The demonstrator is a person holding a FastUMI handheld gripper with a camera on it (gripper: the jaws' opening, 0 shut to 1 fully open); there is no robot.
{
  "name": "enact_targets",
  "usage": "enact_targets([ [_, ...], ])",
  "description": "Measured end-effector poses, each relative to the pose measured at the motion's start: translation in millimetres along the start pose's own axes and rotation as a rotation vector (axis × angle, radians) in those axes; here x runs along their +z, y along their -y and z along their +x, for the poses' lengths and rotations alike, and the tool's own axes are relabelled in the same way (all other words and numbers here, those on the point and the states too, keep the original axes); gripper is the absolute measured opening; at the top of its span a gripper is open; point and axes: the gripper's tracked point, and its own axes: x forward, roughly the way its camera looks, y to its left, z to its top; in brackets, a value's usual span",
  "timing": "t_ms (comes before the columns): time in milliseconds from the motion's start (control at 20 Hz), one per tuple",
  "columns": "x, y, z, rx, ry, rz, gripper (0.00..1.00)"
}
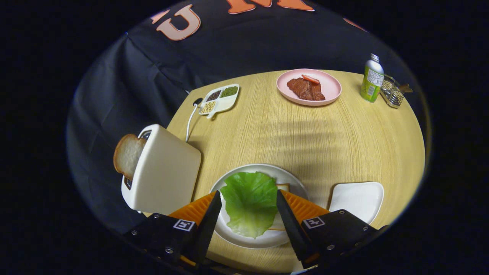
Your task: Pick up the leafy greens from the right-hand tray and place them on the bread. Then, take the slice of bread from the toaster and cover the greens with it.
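Claw (248, 214) released, straddling greens (250, 202) on bread (283, 187), toaster (164, 172) beside, bottle (372, 78) label unreadable

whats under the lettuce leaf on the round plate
A slice of bread lies under the lettuce leaf on the round plate; just its corner and lower edge peek out, the rest is covered. The open gripper has a finger on either side of the leaf.
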Motion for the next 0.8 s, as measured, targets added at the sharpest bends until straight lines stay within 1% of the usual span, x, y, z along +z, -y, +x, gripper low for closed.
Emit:
enact_targets([
  [100,17,-11,-13,0.025,0.046,0.011,0.91],
  [150,26,-16,-21,0.034,0.06,0.018,0.95],
  [200,34,-21,-27,0.034,0.073,0.018,0.97],
  [450,68,-59,-58,0.023,0.095,-0.065,0.98],
  [600,78,-90,-64,0.018,0.069,-0.13,0.99],
  [800,82,-137,-60,0.039,0.026,-0.194,0.99],
])
